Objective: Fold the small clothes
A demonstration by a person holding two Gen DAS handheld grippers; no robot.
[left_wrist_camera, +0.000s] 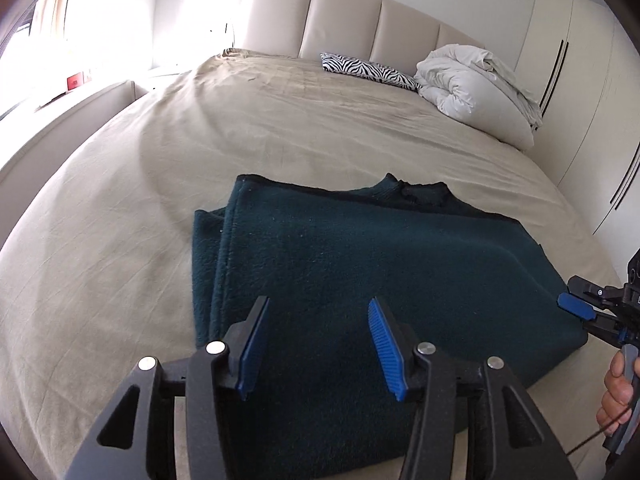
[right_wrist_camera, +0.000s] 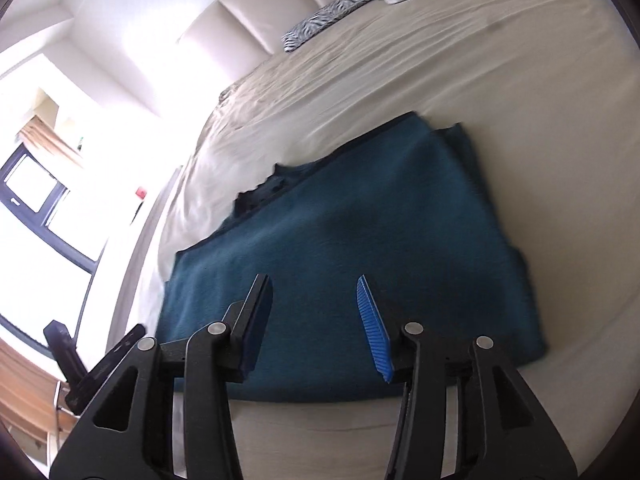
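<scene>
We see the folded teal fleece garment (left_wrist_camera: 360, 264) lying flat on the bed (left_wrist_camera: 120, 208); both the left gripper (left_wrist_camera: 318, 344) and the right gripper (right_wrist_camera: 316, 324) are released and empty; only the left view catches the person's hand (left_wrist_camera: 616, 392).

folded garment (left_wrist_camera: 360, 256) on bed (left_wrist_camera: 120, 240), pillows (left_wrist_camera: 472, 84) behind

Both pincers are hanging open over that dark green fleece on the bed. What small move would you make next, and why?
Probably lower the left gripper onto the near edge of the dark teal fleece garment and pinch it: the piece lies flat, partly folded, on the beige bed sheet, and both grippers, right too, hang open and hold nothing.
</scene>
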